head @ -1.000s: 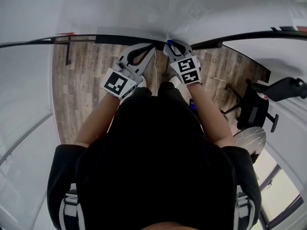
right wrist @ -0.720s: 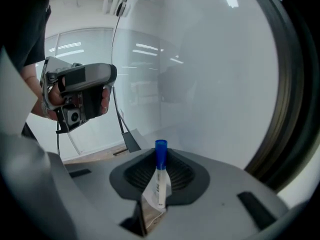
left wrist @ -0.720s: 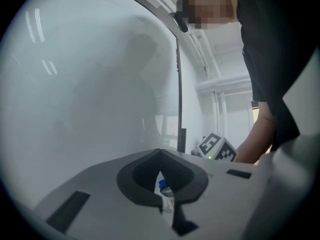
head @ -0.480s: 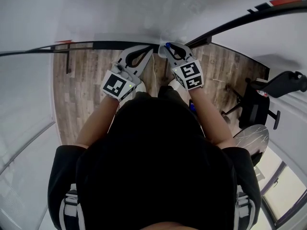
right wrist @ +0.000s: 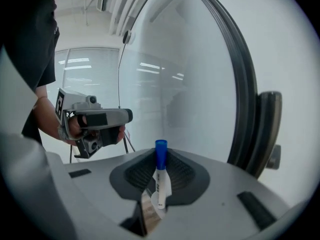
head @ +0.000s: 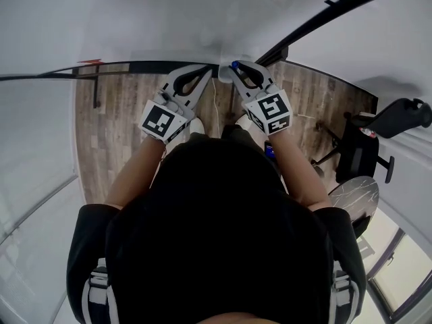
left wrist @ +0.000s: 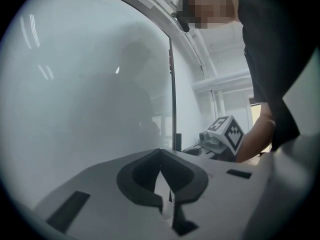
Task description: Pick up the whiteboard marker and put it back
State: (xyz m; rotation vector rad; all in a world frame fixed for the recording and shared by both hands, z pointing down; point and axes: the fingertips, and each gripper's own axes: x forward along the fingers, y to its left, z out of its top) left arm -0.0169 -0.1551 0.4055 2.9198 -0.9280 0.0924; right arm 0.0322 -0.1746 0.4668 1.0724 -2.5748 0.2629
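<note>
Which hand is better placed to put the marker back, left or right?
Probably right. The right gripper is clamped on the blue-capped whiteboard marker and faces the white board. The left gripper has nothing between its jaws, so it would need a handover first.

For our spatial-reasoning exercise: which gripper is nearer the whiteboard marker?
Right. The right gripper clamps the whiteboard marker between its fingers; the left gripper is alongside, apart from it.

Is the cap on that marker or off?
On: a blue cap covers the top of the white marker, which stands upright, pinched in the right tool.
</note>
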